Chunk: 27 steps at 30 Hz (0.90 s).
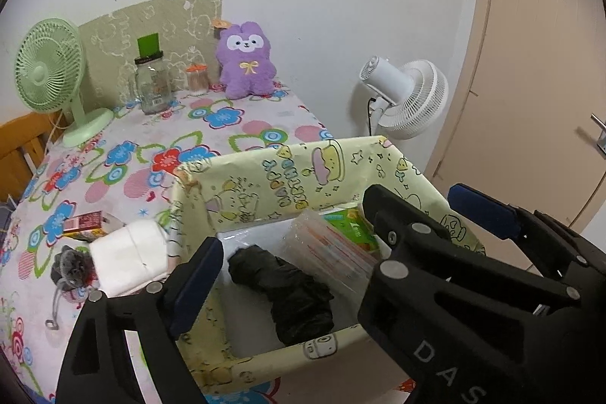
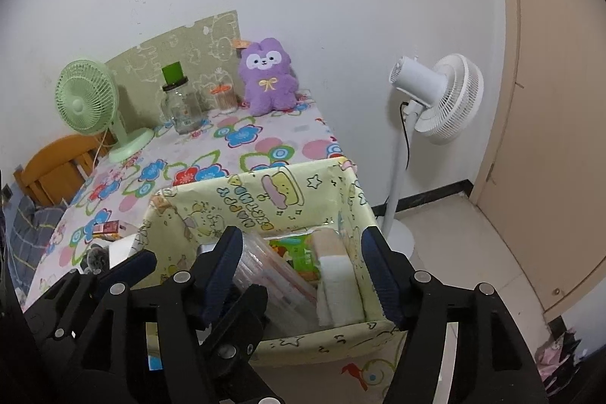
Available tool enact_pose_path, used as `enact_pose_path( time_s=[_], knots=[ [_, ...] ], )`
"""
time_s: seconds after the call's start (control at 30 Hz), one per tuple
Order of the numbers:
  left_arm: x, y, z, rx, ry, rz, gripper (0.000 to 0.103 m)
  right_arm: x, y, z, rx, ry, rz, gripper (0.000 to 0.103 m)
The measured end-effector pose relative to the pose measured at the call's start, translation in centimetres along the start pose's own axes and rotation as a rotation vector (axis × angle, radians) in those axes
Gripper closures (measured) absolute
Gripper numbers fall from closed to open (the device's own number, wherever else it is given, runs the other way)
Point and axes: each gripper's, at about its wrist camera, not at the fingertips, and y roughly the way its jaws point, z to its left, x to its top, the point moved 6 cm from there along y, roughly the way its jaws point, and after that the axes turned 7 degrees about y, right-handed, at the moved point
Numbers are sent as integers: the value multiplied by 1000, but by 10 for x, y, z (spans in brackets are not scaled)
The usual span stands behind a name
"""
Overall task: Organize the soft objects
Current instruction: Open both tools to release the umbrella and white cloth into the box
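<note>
A box lined with yellow cartoon paper (image 1: 265, 173) stands at the table's near corner. On its floor lie a crumpled black cloth (image 1: 291, 294), a clear plastic pack with orange stripes (image 1: 333, 248) and a green packet (image 1: 352, 230). My left gripper (image 1: 291, 267) hangs open over the black cloth and touches nothing. In the right wrist view a folded white and beige cloth (image 2: 337, 286) stands against the box's right wall. My right gripper (image 2: 303, 252) is open above it, pads clear of the cloth. Its left finger crosses over the left gripper's right finger.
Left of the box lie a folded white cloth (image 1: 128, 256), a grey and red pouch (image 1: 72, 271) and a small red carton (image 1: 85, 222). At the back stand a purple plush (image 1: 246, 63), a glass jar (image 1: 151, 82) and a green fan (image 1: 49, 67). A white pedestal fan (image 2: 435, 97) stands beside the table.
</note>
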Motion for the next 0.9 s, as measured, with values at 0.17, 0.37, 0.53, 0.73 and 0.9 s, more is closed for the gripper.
enact_pose_path(
  time_s=[0.17, 0.37, 0.53, 0.73, 0.9],
  knots=[
    [3, -12, 9, 33, 6, -21, 4, 2, -10, 9, -8, -15, -18, 27],
    [4, -28, 22, 56, -1, -51, 0, 4, -23, 23, -5, -27, -50, 19],
    [4, -43, 31, 65, -3, -76, 0, 5, -34, 35, -8, -32, -73, 10],
    [4, -59, 44, 72, -8, -99, 0, 6, -48, 51, -7, -43, -102, 6],
    [4, -72, 53, 82, -10, -119, 0, 5, -58, 66, -2, -49, -123, 6]
  ],
)
